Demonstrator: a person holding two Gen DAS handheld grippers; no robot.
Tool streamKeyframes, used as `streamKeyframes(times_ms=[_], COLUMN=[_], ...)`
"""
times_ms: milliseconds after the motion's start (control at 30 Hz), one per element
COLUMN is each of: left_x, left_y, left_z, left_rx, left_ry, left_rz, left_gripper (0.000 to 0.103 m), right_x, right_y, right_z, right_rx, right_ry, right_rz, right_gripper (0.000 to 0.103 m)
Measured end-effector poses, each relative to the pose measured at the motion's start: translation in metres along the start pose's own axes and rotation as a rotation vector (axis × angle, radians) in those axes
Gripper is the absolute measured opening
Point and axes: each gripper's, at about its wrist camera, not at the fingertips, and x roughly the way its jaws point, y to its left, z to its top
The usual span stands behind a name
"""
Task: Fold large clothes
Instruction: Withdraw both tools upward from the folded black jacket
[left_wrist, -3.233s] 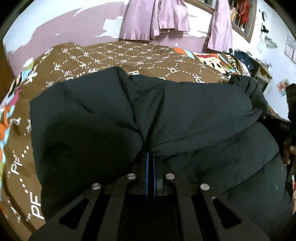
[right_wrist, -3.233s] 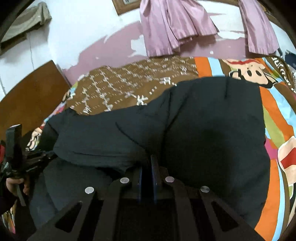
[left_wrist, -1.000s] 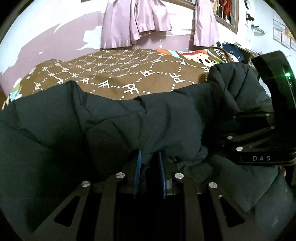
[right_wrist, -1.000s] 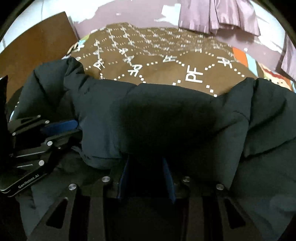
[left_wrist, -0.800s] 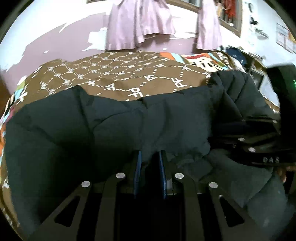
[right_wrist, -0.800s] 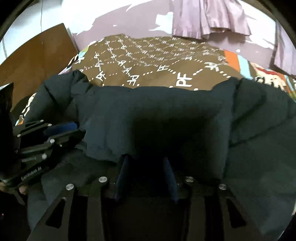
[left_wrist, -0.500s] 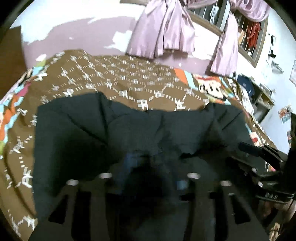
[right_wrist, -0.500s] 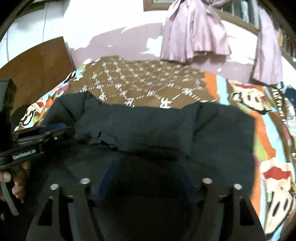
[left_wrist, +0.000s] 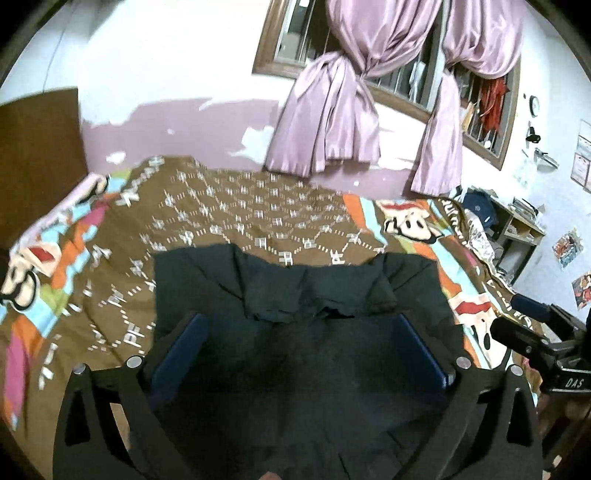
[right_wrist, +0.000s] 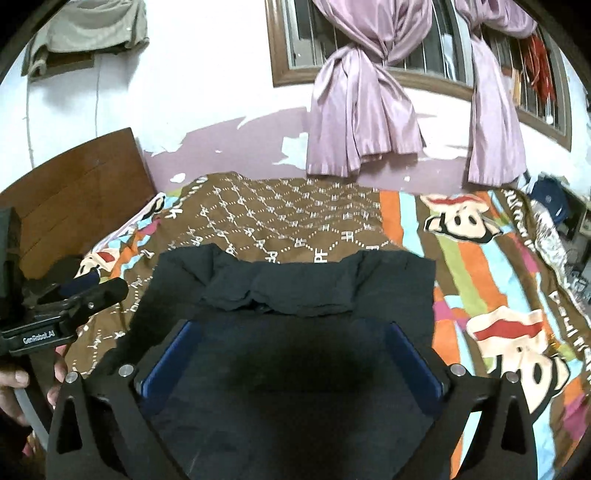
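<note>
Jacket (left_wrist: 295, 295), one, folded on bedspread (left_wrist: 229, 206); two claws (left_wrist: 295, 343) (right_wrist: 291, 354) spread wide.

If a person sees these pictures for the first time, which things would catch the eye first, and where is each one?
First comes the black jacket, lying folded on the near part of the bed. Around it spreads the bright cartoon bedspread, brown with coloured stripes. Behind the bed, purple curtains hang knotted at the barred window. Both the left gripper and the right gripper are wide open above the jacket.

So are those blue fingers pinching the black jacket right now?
No, in the left wrist view the left gripper has its blue fingers spread wide, with the black jacket lying loose on the bedspread.
</note>
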Motion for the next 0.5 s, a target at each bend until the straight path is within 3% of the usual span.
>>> streamKeyframes(times_ms=[200,500], left_x=[-0.065,-0.156], left_y=[-0.02,-0.043], left_z=[0.005,0.014], left_rx=[0.031,0.06], left_ry=[-0.058,-0.117], left_rz=[0.005,0.004], left_gripper=[0.101,0.101], right_x=[-0.059,-0.136], right_y=[0.005,0.032], right_z=[0.014,0.025], right_rx=[0.048,-0.004], right_ry=[-0.053,-0.057], right_rz=[0.006,0.009], right_gripper=[0.103,0.103])
